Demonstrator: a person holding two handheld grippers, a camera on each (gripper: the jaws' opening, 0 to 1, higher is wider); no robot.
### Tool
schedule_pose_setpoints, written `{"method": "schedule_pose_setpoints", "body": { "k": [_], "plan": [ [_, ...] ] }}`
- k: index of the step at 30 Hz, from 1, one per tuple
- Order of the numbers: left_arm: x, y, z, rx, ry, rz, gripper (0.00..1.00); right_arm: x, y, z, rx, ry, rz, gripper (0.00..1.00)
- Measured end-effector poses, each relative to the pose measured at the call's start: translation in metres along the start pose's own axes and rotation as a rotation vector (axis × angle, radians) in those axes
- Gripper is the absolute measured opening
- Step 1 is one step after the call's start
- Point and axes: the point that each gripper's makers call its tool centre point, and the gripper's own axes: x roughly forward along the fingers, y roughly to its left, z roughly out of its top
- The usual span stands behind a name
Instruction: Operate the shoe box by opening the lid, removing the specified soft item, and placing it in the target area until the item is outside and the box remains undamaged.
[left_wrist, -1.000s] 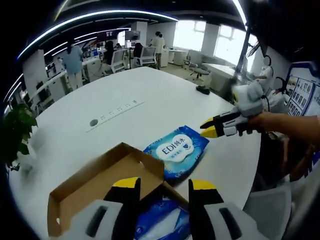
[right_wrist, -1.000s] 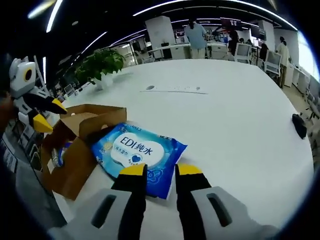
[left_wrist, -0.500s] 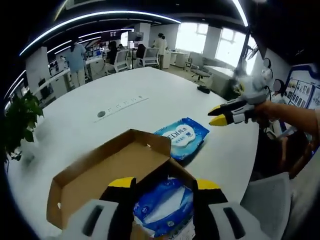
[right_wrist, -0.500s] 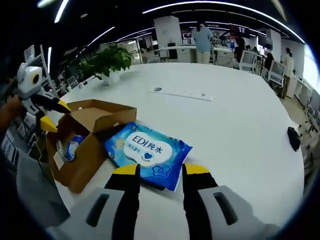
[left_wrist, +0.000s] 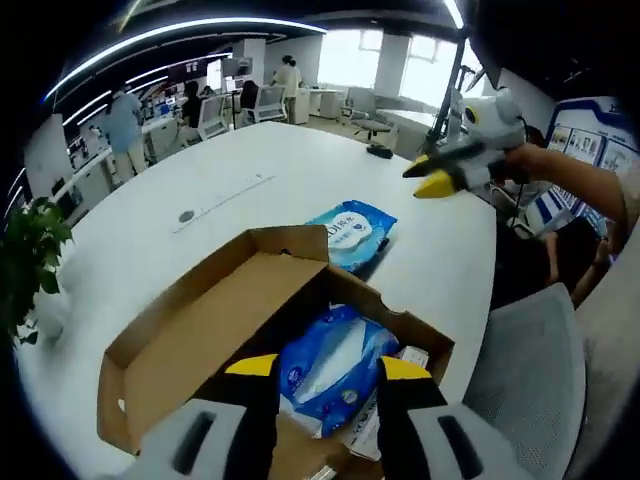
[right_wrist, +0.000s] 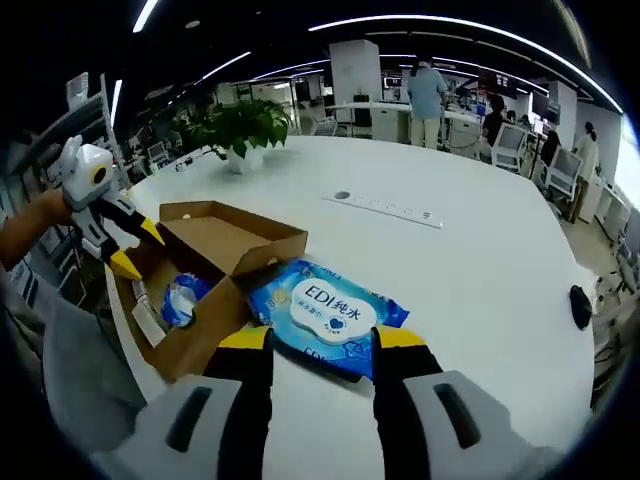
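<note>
Left gripper view: left gripper (left_wrist: 331, 368) hangs over the open shoe box (left_wrist: 190, 330), jaws parted, nothing in them.
Inside the box: a blue wipes pack (left_wrist: 335, 362) plus some white bits.
On the table (left_wrist: 190, 160): the EDI wipes pack (left_wrist: 350, 232) lies flat just past the box's far edge.
Right gripper view: right gripper (right_wrist: 322, 340) sits low over that EDI pack's near edge, jaws apart, not gripping anything.

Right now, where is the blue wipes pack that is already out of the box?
The blue wipes pack lies flat on the white table, right beside the open shoe box; in the right gripper view it sits just beyond the right tool.
</note>
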Motion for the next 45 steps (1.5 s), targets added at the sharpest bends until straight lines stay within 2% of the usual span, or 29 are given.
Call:
{"method": "schedule_pose_setpoints", "body": {
  "k": [10, 13, 21, 29, 34, 38, 45],
  "plan": [
    [0.007, -0.008, -0.027, 0.134, 0.088, -0.062, 0.36, -0.008, 0.039, 0.010, -0.082, -0.002, 0.043, 0.35],
    [0.010, -0.011, -0.031, 0.171, 0.098, -0.082, 0.35, -0.007, 0.048, 0.011, -0.108, 0.001, 0.050, 0.34],
    [0.016, -0.013, -0.033, 0.248, 0.109, -0.117, 0.31, 0.000, 0.079, 0.013, -0.166, 0.000, 0.125, 0.32],
    [0.026, -0.017, -0.032, 0.287, 0.122, -0.156, 0.26, 0.017, 0.108, 0.006, -0.244, 0.040, 0.200, 0.31],
    [0.034, -0.018, -0.031, 0.312, 0.130, -0.185, 0.23, 0.029, 0.117, 0.003, -0.283, 0.058, 0.220, 0.29],
    [0.039, -0.017, -0.036, 0.330, 0.161, -0.189, 0.21, 0.040, 0.125, -0.001, -0.307, 0.074, 0.243, 0.29],
    [0.048, -0.019, -0.041, 0.359, 0.176, -0.220, 0.18, 0.057, 0.137, -0.007, -0.352, 0.104, 0.283, 0.28]
  ]
}}
